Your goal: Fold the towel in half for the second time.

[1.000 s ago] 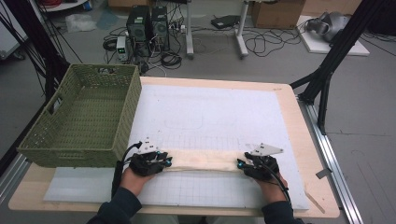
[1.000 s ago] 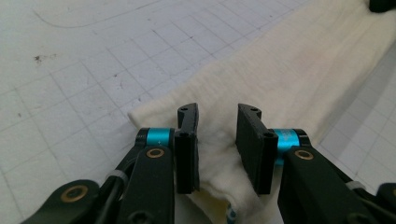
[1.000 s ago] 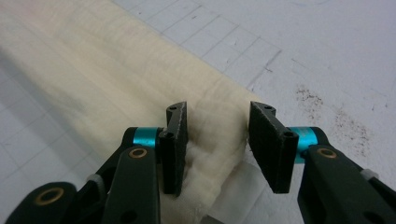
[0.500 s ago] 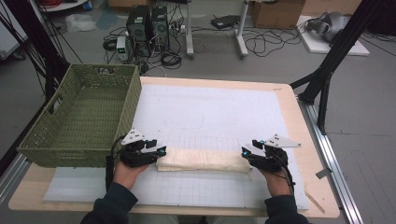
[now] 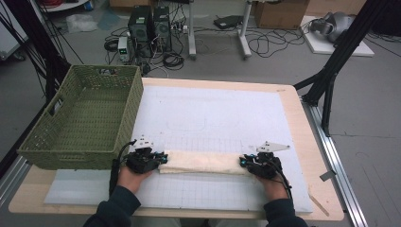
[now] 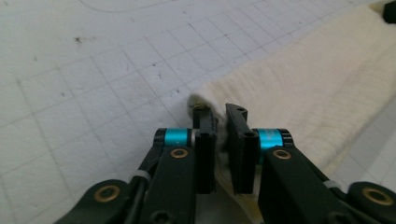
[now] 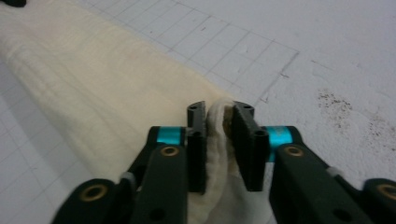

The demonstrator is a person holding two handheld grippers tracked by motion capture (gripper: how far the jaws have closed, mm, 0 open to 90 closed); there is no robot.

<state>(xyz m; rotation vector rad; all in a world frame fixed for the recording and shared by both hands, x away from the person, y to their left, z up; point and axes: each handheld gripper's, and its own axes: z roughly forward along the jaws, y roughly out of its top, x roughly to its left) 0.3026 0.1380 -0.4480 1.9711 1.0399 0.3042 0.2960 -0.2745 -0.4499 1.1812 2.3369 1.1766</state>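
While the folded cream cloth (image 5: 203,162) lies as a long narrow band across the near part of the white gridded mat (image 5: 213,118), each of its ends is pinched by a tool. In the left gripper view the left tool (image 6: 219,122) is seen closed on a bunched corner of the cloth, its jaws having just been closing with fabric between them; in the right gripper view the right tool (image 7: 218,114) is likewise clamped on a gathered fold at the opposite end, also just closed. In the high view both tools are held low at the mat, with the band stretched between them. The step in hand is judged to be the grasping of both ends, either for another fold or for a lift. Farther off, at the left of the worktop (image 5: 302,137), an empty green woven basket (image 5: 80,120) is set. The next move would call for both ends to be raised together and kept level, so that the fold is not lost.
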